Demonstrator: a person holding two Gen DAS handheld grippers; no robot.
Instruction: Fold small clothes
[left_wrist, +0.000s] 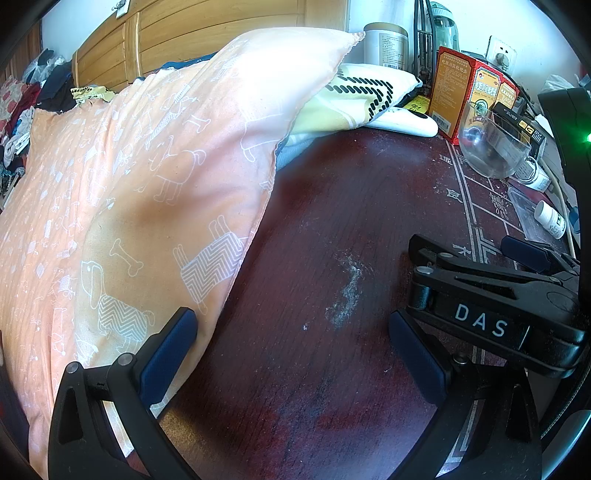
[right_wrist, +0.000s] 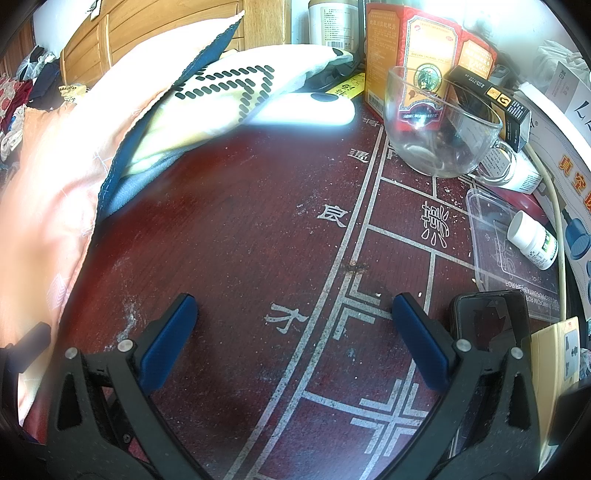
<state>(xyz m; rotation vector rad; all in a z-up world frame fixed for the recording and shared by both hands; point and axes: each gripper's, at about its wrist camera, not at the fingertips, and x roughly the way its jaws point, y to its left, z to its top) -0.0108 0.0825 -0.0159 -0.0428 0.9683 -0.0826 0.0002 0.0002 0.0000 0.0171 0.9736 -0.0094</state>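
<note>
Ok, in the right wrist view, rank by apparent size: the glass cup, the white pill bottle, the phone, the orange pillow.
1. orange pillow, largest, though cut off by the frame edge.
2. glass cup.
3. phone, partly hidden by the gripper; it is nearer the camera, so its rank against the cup is unsure.
4. white pill bottle, smallest.

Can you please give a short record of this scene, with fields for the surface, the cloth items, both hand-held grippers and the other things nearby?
surface: dark red table with pale printed lines
cloth: orange pillow with a dog print at the left; yellow patterned cloth behind it
left hand-held gripper: open, empty, its left finger beside the pillow
right hand-held gripper: open, empty, above bare table
nearby: glass cup, red box, white pill bottle, phone
folding: not yet begun
</note>
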